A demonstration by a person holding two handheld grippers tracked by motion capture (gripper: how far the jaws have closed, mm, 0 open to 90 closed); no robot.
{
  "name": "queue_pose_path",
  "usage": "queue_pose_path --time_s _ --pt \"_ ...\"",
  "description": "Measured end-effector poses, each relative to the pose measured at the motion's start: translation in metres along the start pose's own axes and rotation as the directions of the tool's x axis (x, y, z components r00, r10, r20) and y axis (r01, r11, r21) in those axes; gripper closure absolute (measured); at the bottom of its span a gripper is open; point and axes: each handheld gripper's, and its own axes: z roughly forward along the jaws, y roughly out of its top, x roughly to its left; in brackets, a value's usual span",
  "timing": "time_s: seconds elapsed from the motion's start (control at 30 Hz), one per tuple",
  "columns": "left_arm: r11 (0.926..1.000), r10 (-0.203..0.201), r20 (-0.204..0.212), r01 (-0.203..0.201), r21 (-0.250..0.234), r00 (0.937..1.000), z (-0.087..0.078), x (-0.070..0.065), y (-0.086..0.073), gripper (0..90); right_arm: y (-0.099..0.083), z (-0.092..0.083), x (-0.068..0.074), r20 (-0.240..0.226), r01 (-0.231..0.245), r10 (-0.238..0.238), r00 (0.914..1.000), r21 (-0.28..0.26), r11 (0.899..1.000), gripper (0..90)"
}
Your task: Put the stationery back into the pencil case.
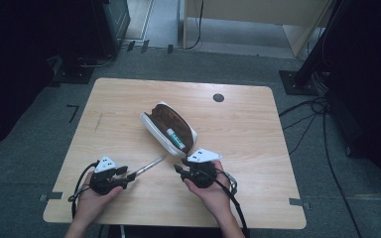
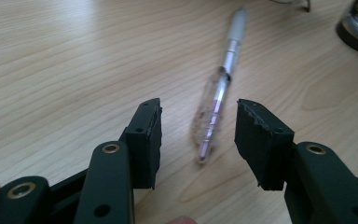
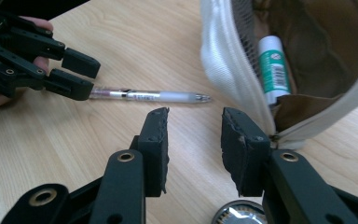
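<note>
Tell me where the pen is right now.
In the high view the pen lies on the table, near-left of the open pencil case, one end between the left gripper's jaws.

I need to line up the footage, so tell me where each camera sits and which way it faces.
High view: above the near edge, facing forward and down on the table; both forearms, both tools.
Left gripper view: rides the left tool, looks along its jaws at the pen; a fingertip shows.
Right gripper view: rides the right tool, faces the pencil case; left hand at far left.
All share the pen.
</note>
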Motion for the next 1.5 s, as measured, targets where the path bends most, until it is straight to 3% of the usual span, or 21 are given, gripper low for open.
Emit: queue_pose_path --time_s 0.1,0.23,0.4,0.43,0.5,0.63,0.83,0.93,1.0,1.17,1.33,1.47,1.5 --pt "0.9998 0.019 0.01 -0.019 0.006 0.9998 0.003 -0.004 0.0 54.6 -0.002 0.004 0.002 -0.008 0.005 -0.005 1.0 0.007 1.0 62.0" --pt "0.9981 0.053 0.027 -0.054 0.03 0.9982 0.007 -0.008 0.0 65.3 -0.003 0.008 0.002 -0.012 0.006 -0.006 0.9999 0.012 1.0 62.0" --pt "0.9971 0.066 0.038 -0.068 0.036 0.9971 0.007 -0.008 0.0 74.7 -0.005 0.013 0.003 -0.014 0.008 -0.008 0.9999 0.016 1.0 62.0" --pt "0.9971 0.066 0.038 -0.068 0.036 0.9971 0.007 -0.008 0.0 75.2 -0.005 0.013 0.003 -0.014 0.008 -0.008 0.9999 0.016 1.0 62.0" --pt "0.9957 0.077 0.078 -0.08 0.046 0.994 0.005 -0.004 -0.001 75.7 -0.006 0.016 0.004 -0.022 0.009 -0.008 0.9997 0.024 1.0 62.0" --pt "0.9942 0.09 0.086 -0.094 0.052 0.9922 0.003 -0.001 -0.002 75.7 -0.007 0.02 0.006 -0.03 0.017 -0.016 0.9994 0.036 0.999 61.3" --pt "0.997 0.069 -0.006 -0.069 0.035 0.9976 -0.004 0.012 -0.005 63.8 -0.008 0.027 0.008 -0.055 0.023 -0.02 0.9983 0.04 0.999 58.8" --pt "0.9991 0.034 -0.05 -0.033 0.027 0.9982 -0.007 0.019 -0.005 59.8 -0.009 0.033 0.01 -0.083 0.042 -0.039 0.9958 0.036 0.998 53.7" --pt "0.9998 0.01 -0.075 -0.008 0.018 0.9972 -0.008 0.022 -0.006 59.4 -0.01 0.038 0.012 -0.088 0.07 -0.067 0.9939 0.039 0.997 52.1" --pt "0.9998 -0.021 -0.125 0.021 -0.001 0.9919 -0.007 0.025 -0.006 57.4 -0.012 0.047 0.015 -0.087 0.089 -0.087 0.9924 0.018 0.996 47.0" --pt "0.9997 0.023 -0.028 -0.023 -0.003 0.9993 -0.003 0.018 -0.003 53.2 -0.011 0.053 0.016 -0.116 0.089 -0.087 0.9895 0.016 0.996 43.3" --pt "0.9959 0.09 -0.017 -0.09 0.011 0.9958 0.01 0.008 0.004 52.0 -0.011 0.051 0.017 -0.124 0.099 -0.095 0.9878 0.031 0.995 42.3" --pt "0.9959 0.09 -0.017 -0.09 0.011 0.9958 0.01 0.008 0.004 53.6 -0.011 0.05 0.017 -0.125 0.103 -0.098 0.9873 0.033 0.994 42.2"
